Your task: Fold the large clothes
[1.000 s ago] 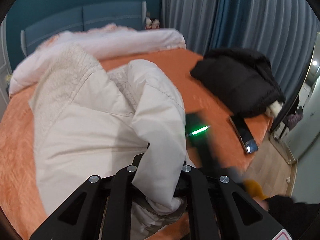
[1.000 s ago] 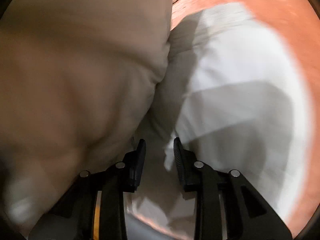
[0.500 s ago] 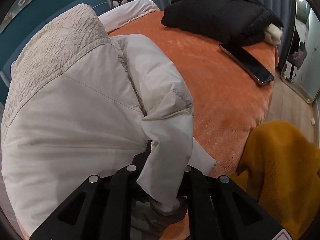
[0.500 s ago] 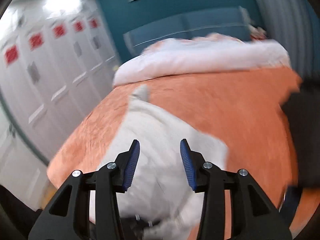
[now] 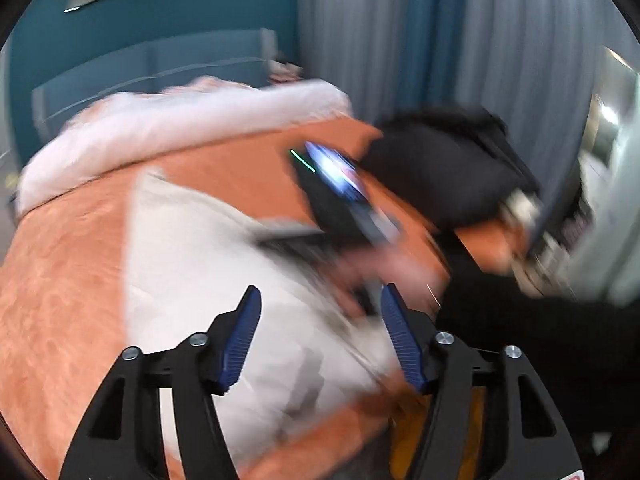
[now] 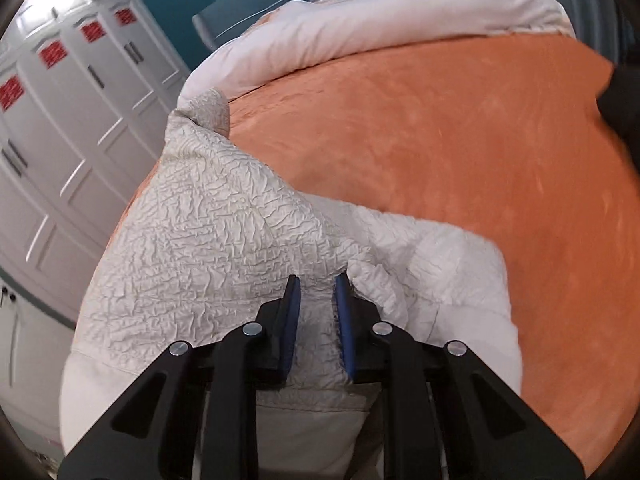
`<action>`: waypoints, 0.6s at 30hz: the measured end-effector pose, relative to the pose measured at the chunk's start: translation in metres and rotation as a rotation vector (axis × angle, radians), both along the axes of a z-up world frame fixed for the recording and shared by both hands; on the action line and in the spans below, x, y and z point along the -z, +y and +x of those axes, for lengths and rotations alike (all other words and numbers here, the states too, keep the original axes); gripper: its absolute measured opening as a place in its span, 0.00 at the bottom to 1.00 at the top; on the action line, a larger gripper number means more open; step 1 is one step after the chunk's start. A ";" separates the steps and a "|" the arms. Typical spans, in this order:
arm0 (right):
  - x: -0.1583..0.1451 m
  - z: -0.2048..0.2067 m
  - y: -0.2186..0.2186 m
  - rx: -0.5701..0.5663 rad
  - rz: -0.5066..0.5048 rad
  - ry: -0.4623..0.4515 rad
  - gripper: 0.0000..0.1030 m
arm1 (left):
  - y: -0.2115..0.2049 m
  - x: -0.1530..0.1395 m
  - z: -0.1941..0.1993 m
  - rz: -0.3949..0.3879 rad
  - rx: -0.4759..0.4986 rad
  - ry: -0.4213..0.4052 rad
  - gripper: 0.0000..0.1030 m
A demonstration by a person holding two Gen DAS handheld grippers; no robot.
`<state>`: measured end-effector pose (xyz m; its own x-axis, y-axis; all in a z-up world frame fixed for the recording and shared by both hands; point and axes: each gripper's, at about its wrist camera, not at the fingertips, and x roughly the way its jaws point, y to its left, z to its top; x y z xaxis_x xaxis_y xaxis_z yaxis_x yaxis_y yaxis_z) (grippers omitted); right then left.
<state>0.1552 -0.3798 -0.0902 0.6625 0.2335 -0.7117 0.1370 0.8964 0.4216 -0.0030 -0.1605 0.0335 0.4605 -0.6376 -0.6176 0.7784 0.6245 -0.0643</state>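
A cream-white padded jacket (image 6: 220,220) lies folded on the orange bed cover (image 6: 460,140), its crinkled panel facing up. My right gripper (image 6: 317,280) is low over that panel. Its jaws are narrow and closing, with crinkled fabric showing between the blue pads (image 6: 294,320). The left wrist view is blurred. There my left gripper (image 5: 320,292) is opening above the jacket (image 5: 200,280), with nothing between its jaws. The black body of the right-hand tool (image 5: 340,204) and the hand (image 5: 384,264) holding it cross the jacket's right side.
A black jacket (image 5: 440,172) lies at the bed's far right. A white duvet (image 6: 400,20) is rolled along the headboard. White wardrobe doors (image 6: 60,120) stand to the left and grey-blue curtains (image 5: 440,40) to the right. Something yellow (image 5: 408,432) sits at the bed's near edge.
My left gripper let go of the jacket sleeve, opened wide and pulled back upward. My right gripper swung down onto the crinkled panel and its jaws narrowed.
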 end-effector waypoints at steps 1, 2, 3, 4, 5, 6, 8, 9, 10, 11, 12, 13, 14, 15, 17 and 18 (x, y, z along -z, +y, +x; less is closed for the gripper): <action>0.001 -0.004 0.003 0.003 -0.003 0.003 0.16 | -0.006 -0.004 0.018 0.001 -0.051 -0.003 0.63; 0.001 -0.004 0.004 0.007 -0.003 0.011 0.16 | -0.008 -0.009 0.040 0.000 -0.110 -0.005 0.63; -0.002 -0.007 0.000 0.011 0.000 0.021 0.16 | -0.013 -0.011 0.071 0.004 -0.181 0.002 0.63; -0.007 -0.006 -0.002 0.019 0.002 0.041 0.16 | -0.018 -0.010 0.096 0.016 -0.240 0.016 0.63; -0.010 -0.002 0.001 0.026 0.000 0.056 0.16 | -0.021 -0.008 0.118 0.022 -0.282 0.036 0.63; -0.021 0.005 0.006 0.037 -0.006 0.072 0.17 | -0.025 -0.003 0.149 0.028 -0.314 0.072 0.63; -0.043 0.000 0.006 0.061 -0.010 0.064 0.18 | -0.038 0.016 0.192 0.077 -0.377 0.116 0.63; -0.057 -0.004 0.007 0.085 -0.013 0.044 0.21 | -0.039 0.025 0.203 0.090 -0.389 0.142 0.62; -0.067 -0.007 0.009 0.099 -0.018 0.028 0.21 | -0.043 0.036 0.214 0.105 -0.411 0.164 0.62; -0.076 -0.009 0.011 0.114 -0.030 0.015 0.22 | -0.047 0.044 0.217 0.115 -0.424 0.180 0.62; -0.085 -0.012 0.012 0.140 -0.052 0.003 0.23 | -0.049 0.052 0.221 0.126 -0.440 0.186 0.62; -0.087 -0.012 0.014 0.159 -0.062 0.006 0.23 | -0.051 0.057 0.219 0.124 -0.452 0.178 0.62; -0.086 -0.009 0.015 0.179 -0.065 0.014 0.23 | -0.053 0.057 0.219 0.123 -0.455 0.175 0.62; -0.079 -0.005 0.016 0.199 -0.074 0.028 0.22 | -0.061 0.062 0.216 0.129 -0.457 0.166 0.62; -0.053 0.005 0.019 0.236 -0.116 0.073 0.21 | -0.068 0.068 0.212 0.152 -0.463 0.146 0.64; -0.038 0.010 0.019 0.242 -0.117 0.075 0.21 | -0.071 0.078 0.212 0.169 -0.466 0.138 0.65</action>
